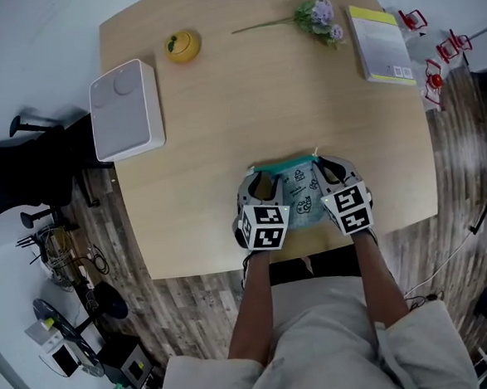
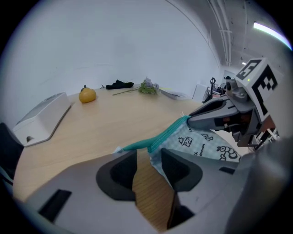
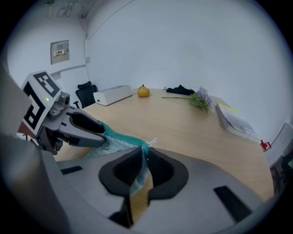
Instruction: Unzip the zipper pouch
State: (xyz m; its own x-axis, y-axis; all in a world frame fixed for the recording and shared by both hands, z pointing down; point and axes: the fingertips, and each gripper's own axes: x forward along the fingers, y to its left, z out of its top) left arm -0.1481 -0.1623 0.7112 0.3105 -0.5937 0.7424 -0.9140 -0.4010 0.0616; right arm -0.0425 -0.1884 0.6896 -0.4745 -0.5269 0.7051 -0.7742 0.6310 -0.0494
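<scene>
The zipper pouch (image 1: 298, 196), pale blue with black cartoon prints and a teal zipper, hangs stretched between my two grippers near the table's front edge. My left gripper (image 1: 258, 180) pinches its left end; in the left gripper view the fabric (image 2: 206, 146) runs from the jaw tips (image 2: 145, 153) across to the right gripper (image 2: 194, 119). My right gripper (image 1: 326, 170) is shut on the right end. In the right gripper view the fabric hangs down between its pads (image 3: 143, 153), the teal zipper (image 3: 120, 136) leads to the left gripper (image 3: 98, 132), and a small white tag pokes out at this end.
On the wooden table (image 1: 224, 149) a white box (image 1: 125, 108) lies at the left, a yellow fruit (image 1: 182, 46) at the far left, a flower sprig (image 1: 318, 14) and a book (image 1: 378, 43) at the far right. Red clips (image 1: 435, 51) lie by the right edge. A black chair (image 1: 26, 171) stands at the left.
</scene>
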